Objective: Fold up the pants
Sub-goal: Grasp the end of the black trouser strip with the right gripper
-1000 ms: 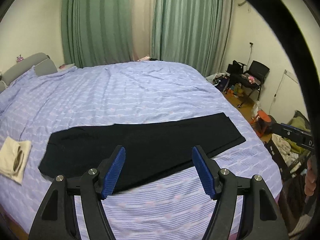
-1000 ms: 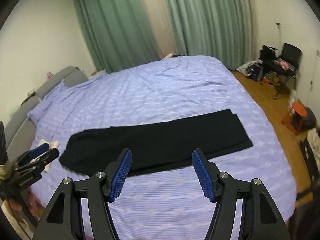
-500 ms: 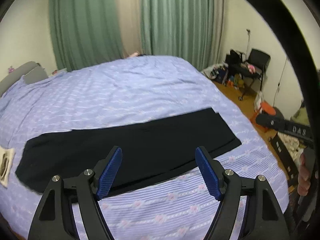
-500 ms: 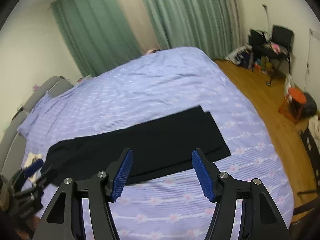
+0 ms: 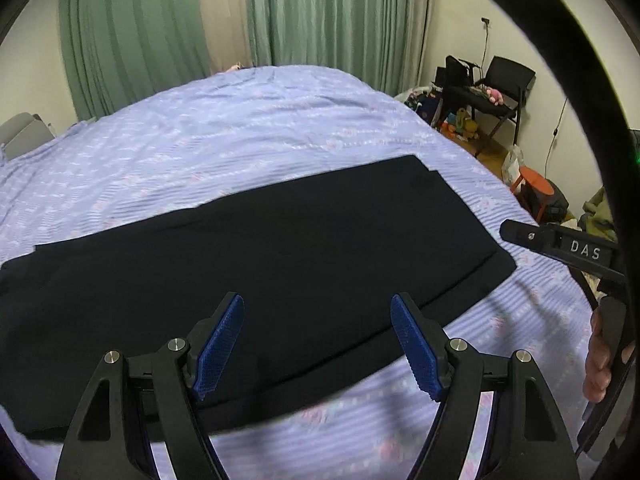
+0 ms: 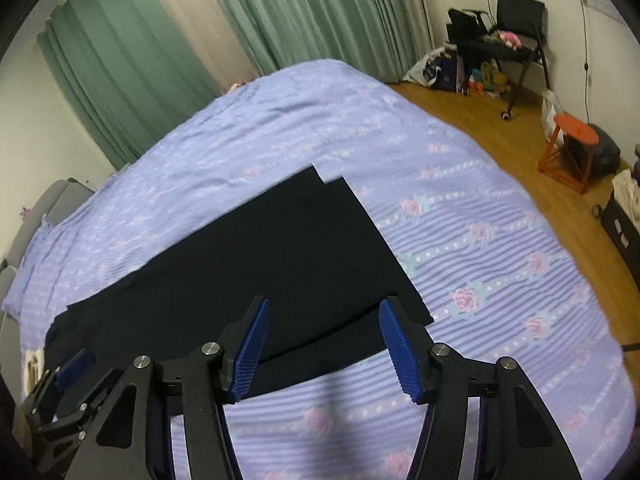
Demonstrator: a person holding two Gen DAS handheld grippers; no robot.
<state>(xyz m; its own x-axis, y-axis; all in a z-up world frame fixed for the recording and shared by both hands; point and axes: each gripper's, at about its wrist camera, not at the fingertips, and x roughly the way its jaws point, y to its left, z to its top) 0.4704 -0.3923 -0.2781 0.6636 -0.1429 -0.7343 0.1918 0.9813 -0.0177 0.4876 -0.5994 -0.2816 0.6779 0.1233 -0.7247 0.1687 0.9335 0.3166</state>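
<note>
Black pants (image 5: 256,264) lie flat on the bed (image 5: 248,128), a long strip running from the left edge to the right of centre in the left wrist view. Legs lie stacked, with the hem end at right showing 2 offset edges. In the right wrist view the pants (image 6: 296,264) fill the centre and lower left, hem corner toward upper centre, near edge crossing just beyond the fingertips.

Left gripper (image 5: 318,320): bottom centre of its frame, jaws wide apart, nothing gripped. Blue pads (image 5: 220,340) frame the near edge of the pants, which shows in the gap; contact with the cloth cannot be told. In the right wrist view the left gripper (image 6: 60,384) shows at lower left, over the waist end, blurred.

Right gripper (image 6: 322,328): bottom centre, jaws closing but a clear gap between them, holding nothing. Pants edge sits in view between the pads (image 6: 250,352); pads not pressing on it. In the left wrist view the right gripper (image 5: 560,244) enters from the right edge, just beside the hem end, with a hand (image 5: 600,360) on its grip at lower right.

Bed sheet is lavender with pink flowers. Green curtains (image 5: 336,16) along the top. Chair (image 6: 520,20) with clutter in the upper right corner, orange stool (image 6: 572,152) on the wood floor at right.
</note>
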